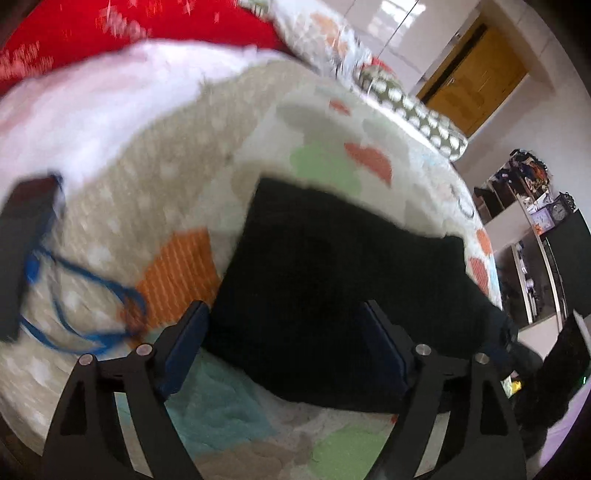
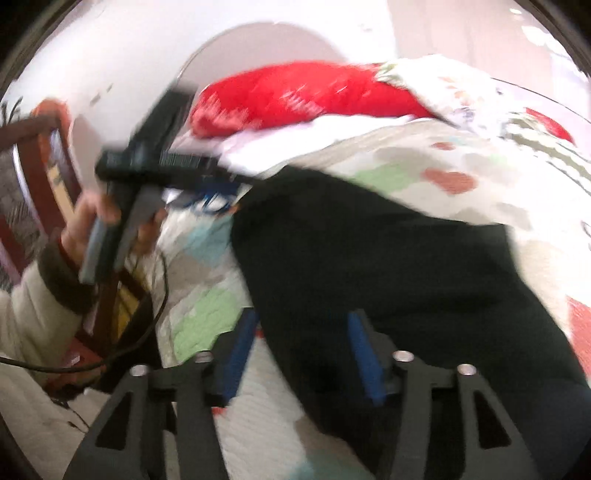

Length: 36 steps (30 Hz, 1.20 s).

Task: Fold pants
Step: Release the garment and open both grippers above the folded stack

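Pants [image 1: 332, 266] black; quilt [image 1: 170, 184] cream, orange, green, teal patches; pillow [image 2: 303, 92] red; cord [image 1: 85, 295] blue.

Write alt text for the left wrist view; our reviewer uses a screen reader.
Dark pants lie folded on a patchwork quilt, with the open left gripper just above their near edge. A red pillow sits behind, and a blue cord lies at left.

Bright daylight, motion blur, fisheye-warped edges
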Each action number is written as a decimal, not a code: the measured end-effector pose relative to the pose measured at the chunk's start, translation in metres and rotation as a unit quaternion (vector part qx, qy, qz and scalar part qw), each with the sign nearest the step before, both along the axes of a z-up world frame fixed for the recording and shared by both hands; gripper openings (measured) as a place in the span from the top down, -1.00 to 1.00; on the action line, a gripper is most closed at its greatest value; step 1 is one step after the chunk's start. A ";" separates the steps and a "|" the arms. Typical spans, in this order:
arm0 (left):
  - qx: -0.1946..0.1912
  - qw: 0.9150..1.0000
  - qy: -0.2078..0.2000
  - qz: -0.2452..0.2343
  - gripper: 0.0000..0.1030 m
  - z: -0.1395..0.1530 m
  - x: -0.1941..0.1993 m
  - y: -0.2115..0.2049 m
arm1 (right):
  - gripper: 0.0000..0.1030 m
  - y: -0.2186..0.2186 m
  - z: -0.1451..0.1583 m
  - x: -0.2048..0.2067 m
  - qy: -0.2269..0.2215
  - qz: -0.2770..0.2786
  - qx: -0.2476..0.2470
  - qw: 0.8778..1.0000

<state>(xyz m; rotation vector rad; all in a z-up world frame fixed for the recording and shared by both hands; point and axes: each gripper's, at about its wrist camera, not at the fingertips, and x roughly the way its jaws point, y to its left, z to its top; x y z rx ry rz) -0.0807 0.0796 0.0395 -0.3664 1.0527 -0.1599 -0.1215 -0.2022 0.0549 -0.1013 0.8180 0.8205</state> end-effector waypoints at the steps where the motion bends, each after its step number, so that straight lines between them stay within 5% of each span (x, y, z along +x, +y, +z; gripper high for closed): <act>1: 0.010 1.000 0.003 -0.001 -0.62 -0.005 -0.001 -0.004 | -0.11 -0.008 -0.001 0.003 0.003 -0.015 0.001 1.000; 4: 0.040 0.999 -0.008 0.000 -0.57 -0.010 -0.003 -0.013 | -0.11 -0.038 -0.015 0.018 0.017 -0.077 -0.004 0.997; 6: 0.068 0.997 -0.007 0.020 0.06 -0.009 0.000 -0.012 | -0.11 -0.058 -0.027 0.027 0.035 -0.124 0.004 0.992; 7: 0.068 0.997 -0.007 0.024 0.15 -0.008 0.002 -0.010 | -0.11 -0.065 -0.030 0.029 0.042 -0.140 0.012 0.989; 9: 0.054 0.998 -0.008 0.017 0.29 -0.004 0.004 -0.006 | -0.11 -0.070 -0.031 0.032 0.048 -0.160 0.030 0.986; 12: 0.085 0.996 -0.016 0.006 0.36 0.001 0.002 -0.012 | -0.11 -0.059 -0.021 0.036 0.017 -0.160 0.027 0.987; 16: 0.107 0.994 -0.027 0.009 0.36 -0.002 -0.004 -0.018 | -0.17 -0.046 -0.033 0.050 0.017 -0.184 -0.046 0.982; 19: 0.101 0.994 -0.028 0.012 0.35 -0.004 -0.004 -0.017 | -0.17 -0.072 -0.038 0.033 0.009 -0.191 -0.054 0.980; 23: 0.107 0.994 -0.026 0.013 0.32 -0.005 -0.002 -0.020 | -0.16 -0.142 -0.039 0.005 0.010 -0.260 -0.094 0.961; 28: 0.120 0.992 -0.029 0.018 0.11 -0.003 -0.004 -0.023 | -0.11 -0.196 -0.030 -0.014 0.012 -0.302 -0.079 0.950; 33: 0.144 0.989 -0.038 0.021 -0.35 0.010 -0.012 -0.025 | -0.23 -0.200 -0.014 -0.019 0.015 -0.317 -0.041 0.947; 36: 0.157 0.986 -0.052 0.027 -0.42 0.026 -0.018 -0.027 | -0.28 -0.191 -0.011 -0.022 0.012 -0.308 -0.030 0.951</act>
